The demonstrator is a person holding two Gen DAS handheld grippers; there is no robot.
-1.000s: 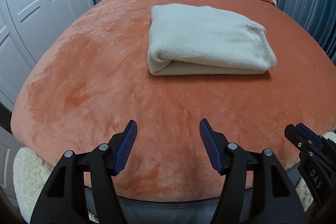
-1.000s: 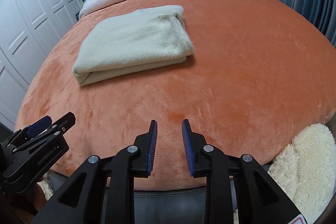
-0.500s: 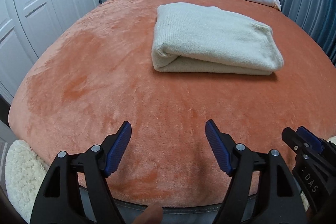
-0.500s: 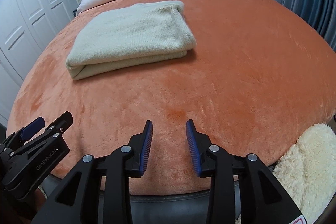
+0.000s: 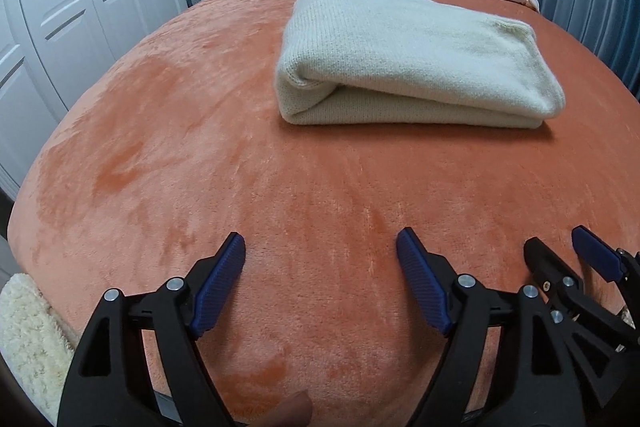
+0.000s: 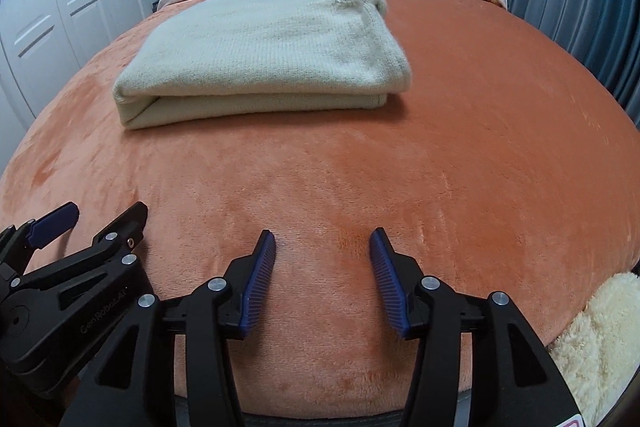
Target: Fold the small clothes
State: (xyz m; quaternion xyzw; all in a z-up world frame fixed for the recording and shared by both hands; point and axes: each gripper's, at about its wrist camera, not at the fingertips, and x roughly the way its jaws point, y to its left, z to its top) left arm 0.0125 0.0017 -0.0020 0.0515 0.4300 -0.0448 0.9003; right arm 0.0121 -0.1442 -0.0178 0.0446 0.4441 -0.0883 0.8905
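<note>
Both tools empty and opening, folded sweater lying ahead on the bed.

Left tool (image 5: 320, 251) jaws spreading wide, nothing between them; right tool (image 6: 322, 249) jaws also opening, narrower gap, nothing between them. Both sit low over the orange blanket (image 6: 480, 147) at the near edge of the bed, just beside each other. Cream sweater (image 5: 416, 59) lies folded flat mid-bed, well apart from both tools, long axis running left-right across the view, open layered edge facing the tools. Risk: a grab at that near edge likely catches only the top layer and peels the fold open; the plush blanket could get pinched too.
</note>
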